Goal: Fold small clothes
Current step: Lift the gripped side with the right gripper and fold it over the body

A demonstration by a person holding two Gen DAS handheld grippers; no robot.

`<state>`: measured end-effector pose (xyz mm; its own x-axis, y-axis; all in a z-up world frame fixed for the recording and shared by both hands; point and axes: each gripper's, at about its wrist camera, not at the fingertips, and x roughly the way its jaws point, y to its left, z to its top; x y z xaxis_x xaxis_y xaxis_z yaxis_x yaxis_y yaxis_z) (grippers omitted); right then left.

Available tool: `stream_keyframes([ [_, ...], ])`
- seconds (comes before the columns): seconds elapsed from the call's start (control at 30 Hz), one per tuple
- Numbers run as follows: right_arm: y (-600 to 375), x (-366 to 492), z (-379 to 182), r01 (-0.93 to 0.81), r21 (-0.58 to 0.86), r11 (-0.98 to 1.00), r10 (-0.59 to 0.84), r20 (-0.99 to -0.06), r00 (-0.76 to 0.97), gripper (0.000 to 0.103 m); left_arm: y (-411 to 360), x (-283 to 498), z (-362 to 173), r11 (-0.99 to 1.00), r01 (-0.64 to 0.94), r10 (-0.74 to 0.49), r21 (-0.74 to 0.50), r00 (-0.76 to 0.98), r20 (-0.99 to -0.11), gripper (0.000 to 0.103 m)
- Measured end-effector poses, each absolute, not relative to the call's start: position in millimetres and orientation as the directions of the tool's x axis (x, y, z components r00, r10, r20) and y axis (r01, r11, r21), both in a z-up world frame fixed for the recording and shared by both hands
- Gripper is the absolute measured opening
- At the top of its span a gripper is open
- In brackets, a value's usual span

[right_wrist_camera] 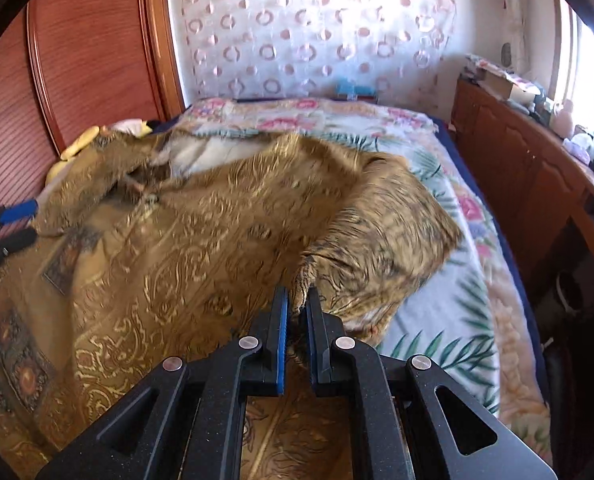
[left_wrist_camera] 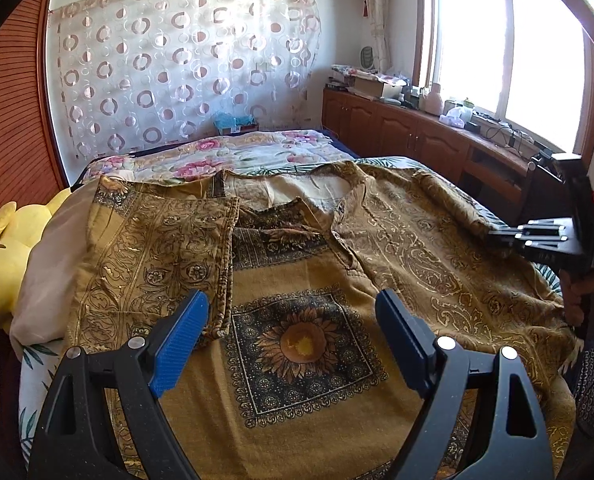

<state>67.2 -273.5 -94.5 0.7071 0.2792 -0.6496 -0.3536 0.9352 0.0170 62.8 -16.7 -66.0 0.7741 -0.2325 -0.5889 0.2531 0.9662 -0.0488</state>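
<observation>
A mustard-gold patterned shirt (left_wrist_camera: 321,280) with a sunflower square on its front lies spread on the bed. Its left sleeve is folded inward over the body. My left gripper (left_wrist_camera: 293,320) hovers open just above the sunflower panel, nothing between its blue pads. My right gripper (right_wrist_camera: 297,300) is shut on the edge of the shirt (right_wrist_camera: 217,232) at its right side, and the cloth bunches and lifts from the pinch. In the left wrist view the right gripper (left_wrist_camera: 493,233) shows at the far right edge of the shirt. In the right wrist view the left gripper (right_wrist_camera: 19,224) appears at the far left.
The bed (right_wrist_camera: 449,240) carries a floral cover. A yellow plush toy (left_wrist_camera: 5,264) and a pale pillow (left_wrist_camera: 45,264) lie at the left. A wooden cabinet (left_wrist_camera: 417,136) with clutter runs under the window on the right. A wooden panel (right_wrist_camera: 77,60) stands at the left.
</observation>
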Motion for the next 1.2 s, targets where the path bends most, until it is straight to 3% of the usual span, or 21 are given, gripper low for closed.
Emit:
stream_keyframes([
  [0.2, -274, 64, -87, -0.356, 0.02, 0.934, 0.281, -0.657, 0.699, 0.012, -14, 60, -60, 0.967, 0.248, -0.238, -0.062, 0.788, -0.568, 0.086],
  [0.3, -270, 64, -75, -0.353, 0.022, 0.935, 0.285, -0.64, 0.714, 0.024, -13, 60, -55, 0.967, 0.248, -0.24, -0.062, 0.794, -0.559, 0.086],
  [0.43, -281, 58, -61, -0.326, 0.016, 0.945, 0.271, -0.594, 0.757, 0.049, -13, 58, -52, 0.966, 0.249, -0.244, -0.066, 0.8, -0.548, 0.086],
  [0.67, -319, 83, -62, -0.224, 0.043, 0.974, 0.202, -0.612, 0.764, 0.049, -12, 59, -53, 0.966, 0.25, -0.246, -0.07, 0.796, -0.552, 0.086],
  [0.97, -331, 135, -88, -0.197, 0.158, 0.967, 0.251, -0.691, 0.677, 0.049, -17, 62, -61, 0.964, 0.256, -0.252, -0.075, 0.779, -0.574, 0.086],
  [1.0, -332, 136, -86, -0.204, 0.161, 0.966, 0.258, -0.685, 0.681, 0.047, -17, 62, -62, 0.964, 0.257, -0.252, -0.075, 0.778, -0.575, 0.086],
  [1.2, -322, 139, -81, -0.26, 0.129, 0.957, 0.277, -0.675, 0.684, 0.006, -17, 61, -64, 0.963, 0.256, -0.253, -0.078, 0.775, -0.579, 0.086],
])
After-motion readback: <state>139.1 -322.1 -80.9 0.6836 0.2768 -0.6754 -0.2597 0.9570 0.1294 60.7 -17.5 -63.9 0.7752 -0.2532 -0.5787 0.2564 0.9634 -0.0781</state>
